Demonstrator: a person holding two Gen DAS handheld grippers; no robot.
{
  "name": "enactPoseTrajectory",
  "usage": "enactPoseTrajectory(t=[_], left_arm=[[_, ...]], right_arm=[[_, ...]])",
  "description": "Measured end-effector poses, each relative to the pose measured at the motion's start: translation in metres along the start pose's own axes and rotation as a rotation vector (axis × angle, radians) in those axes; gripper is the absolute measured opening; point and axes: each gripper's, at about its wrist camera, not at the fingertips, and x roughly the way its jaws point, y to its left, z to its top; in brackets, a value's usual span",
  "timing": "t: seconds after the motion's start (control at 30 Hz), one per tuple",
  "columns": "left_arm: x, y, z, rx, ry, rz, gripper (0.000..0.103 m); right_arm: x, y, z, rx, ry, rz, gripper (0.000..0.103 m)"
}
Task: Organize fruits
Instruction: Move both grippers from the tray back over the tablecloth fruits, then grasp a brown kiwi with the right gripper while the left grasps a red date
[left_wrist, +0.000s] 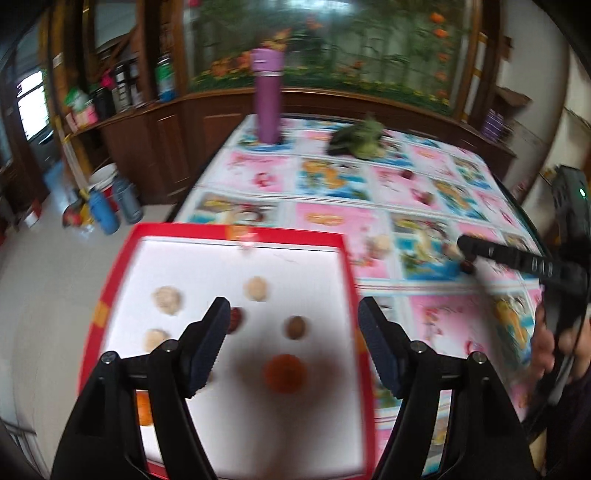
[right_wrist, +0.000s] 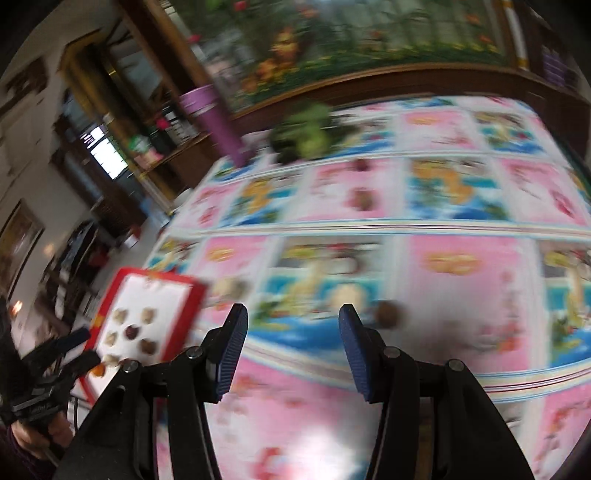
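A red-rimmed white box (left_wrist: 341, 280) lies at the table's near left corner, also in the right wrist view (right_wrist: 110, 291). It holds several fruits: pale ones (left_wrist: 168, 300), a brown one (left_wrist: 295, 326), a dark red one (left_wrist: 236, 319) and an orange one (left_wrist: 284, 373). My left gripper (left_wrist: 291, 314) is open and empty above the box. My right gripper (right_wrist: 293, 317) is open and empty over the tablecloth, with a brown fruit (right_wrist: 388, 314) just right of its right finger. In the left wrist view the right gripper (left_wrist: 465, 245) reaches beside a dark red fruit (left_wrist: 468, 266). A pale fruit (left_wrist: 380, 244) lies by the box.
A purple bottle (left_wrist: 269, 99) stands at the table's far left. A green leafy bunch (left_wrist: 360, 138) lies at the far middle. More small fruits (right_wrist: 364, 199) lie mid-table on the cartoon tablecloth (right_wrist: 461, 314). Wooden cabinets line the back. Bottles and a bucket (left_wrist: 107, 177) stand on the floor left.
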Motion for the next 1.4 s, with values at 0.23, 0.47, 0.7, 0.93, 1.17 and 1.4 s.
enactPoseTrajectory(t=[0.23, 0.47, 0.7, 0.93, 1.17, 1.4], left_arm=[[0.013, -0.056, 0.0, 0.071, 0.055, -0.077, 0.072], [0.023, -0.094, 0.001, 0.115, 0.098, -0.07, 0.072], [0.038, -0.125, 0.01, 0.133, 0.117, -0.073, 0.072], [0.075, -0.162, 0.02, 0.117, 0.126, -0.1, 0.072], [0.118, -0.198, 0.028, 0.049, 0.152, -0.107, 0.072], [0.148, -0.219, 0.032, -0.002, 0.143, -0.089, 0.067]], right_arm=[[0.027, -0.042, 0.009, 0.079, 0.091, -0.008, 0.038], [0.041, -0.044, 0.002, 0.066, 0.12, 0.009, 0.03], [0.042, -0.046, 0.001, 0.038, 0.117, 0.023, 0.026], [0.013, -0.082, 0.012, 0.193, 0.039, 0.046, 0.026], [0.001, -0.092, 0.015, 0.254, 0.001, 0.063, 0.026], [-0.001, -0.092, 0.016, 0.265, -0.001, 0.083, 0.026]])
